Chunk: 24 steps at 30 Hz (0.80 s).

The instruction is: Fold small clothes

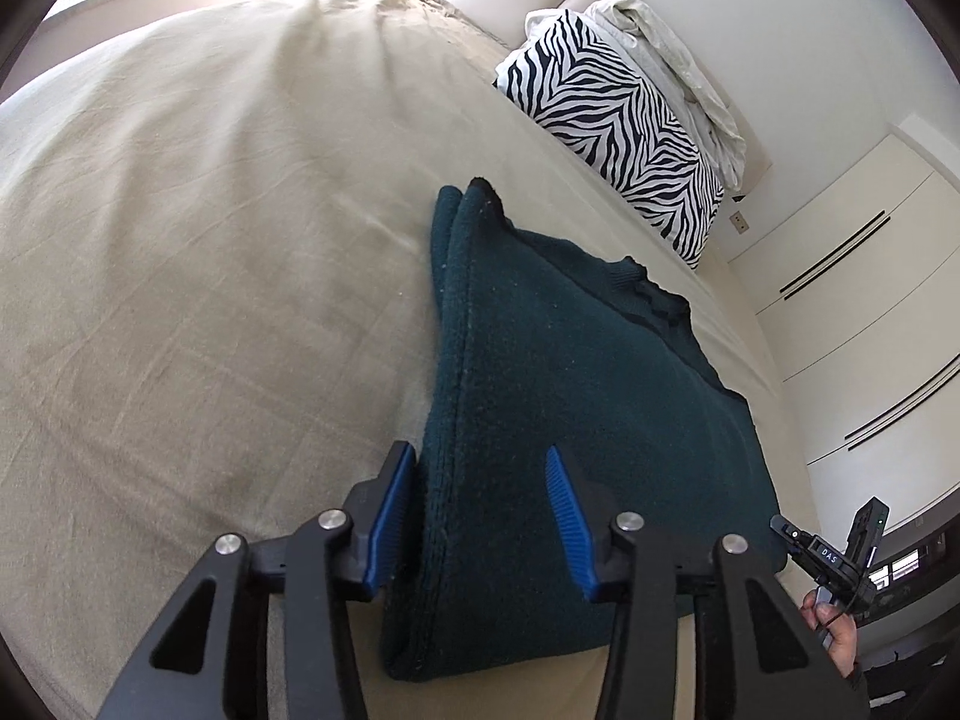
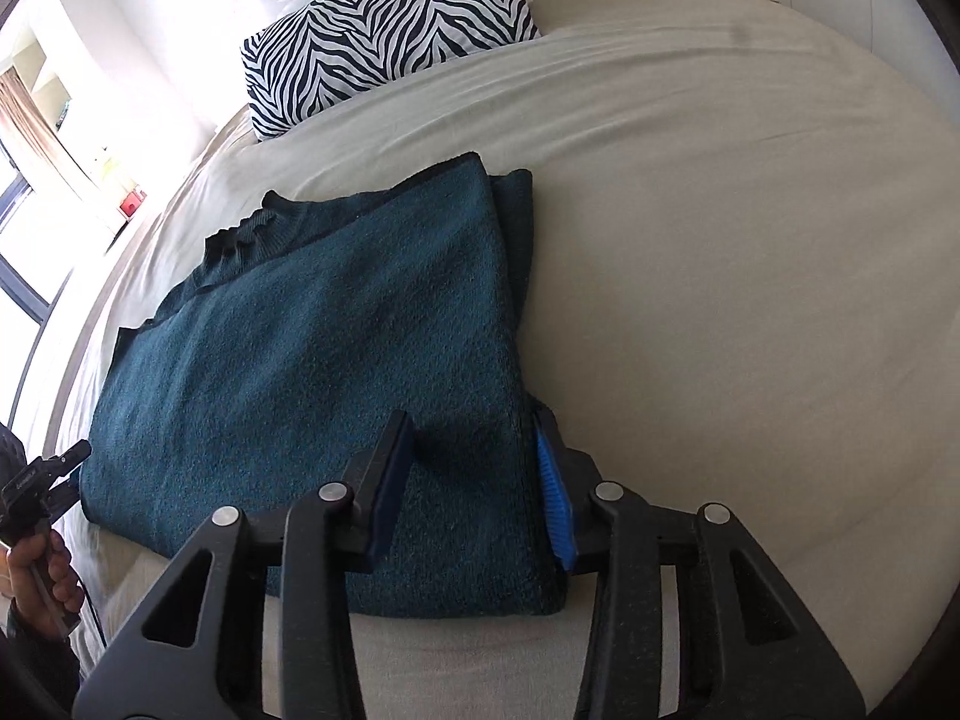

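Sweater, dark teal knit, lies part-folded near bed edge; final fold left. Left gripper and right gripper fingers half-open astride its near corners, not clamped.

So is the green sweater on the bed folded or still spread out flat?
Folded. The green sweater lies as a compact rectangle on the bed, doubled layers showing along its side edge, sleeves tucked away.
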Motion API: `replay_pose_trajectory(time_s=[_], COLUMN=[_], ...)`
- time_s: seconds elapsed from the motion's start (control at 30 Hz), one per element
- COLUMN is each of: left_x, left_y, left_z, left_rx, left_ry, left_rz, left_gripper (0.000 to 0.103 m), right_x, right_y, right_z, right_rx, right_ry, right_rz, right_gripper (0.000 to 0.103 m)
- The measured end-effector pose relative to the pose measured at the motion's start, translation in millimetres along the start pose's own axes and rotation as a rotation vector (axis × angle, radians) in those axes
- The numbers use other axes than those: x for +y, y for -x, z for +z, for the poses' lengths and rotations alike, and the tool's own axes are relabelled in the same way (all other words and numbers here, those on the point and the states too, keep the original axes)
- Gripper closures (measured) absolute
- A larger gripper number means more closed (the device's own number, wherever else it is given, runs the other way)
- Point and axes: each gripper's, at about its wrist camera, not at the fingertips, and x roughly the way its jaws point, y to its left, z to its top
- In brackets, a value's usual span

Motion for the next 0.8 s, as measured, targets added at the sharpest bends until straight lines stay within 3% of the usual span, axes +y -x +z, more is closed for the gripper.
replay_pose_trajectory(time_s=[0.17,0.3,0.47,0.8], left_x=[-2.4,-5.5,-4.6,-6.1], left_y=[2.4,3.4,0.2,-2.7], left_z=[-8.3,-11.0,-10.9,-10.9], left_rx=[-0.007,-0.007,0.004,0.027], left_ry=[-0.039,-0.071,-0.080,-0.122], left_rz=[0.050,0.082,0.089,0.108], left_gripper=[0.068,0.074,0.086,0.090], right_x=[-3.5,-6.1,-1.7,-19.3], right_y=[0.5,3.5,13.8,19.6], right_z=[-2.5,-3.5,-5.6,-18.6], right_rx=[0.012,0.010,-0.022,-0.013], right_ry=[0.011,0.011,0.025,-0.058], right_rz=[-0.011,-0.019,-0.052,-0.017], right_gripper=[0.079,0.097,0.098,0.098])
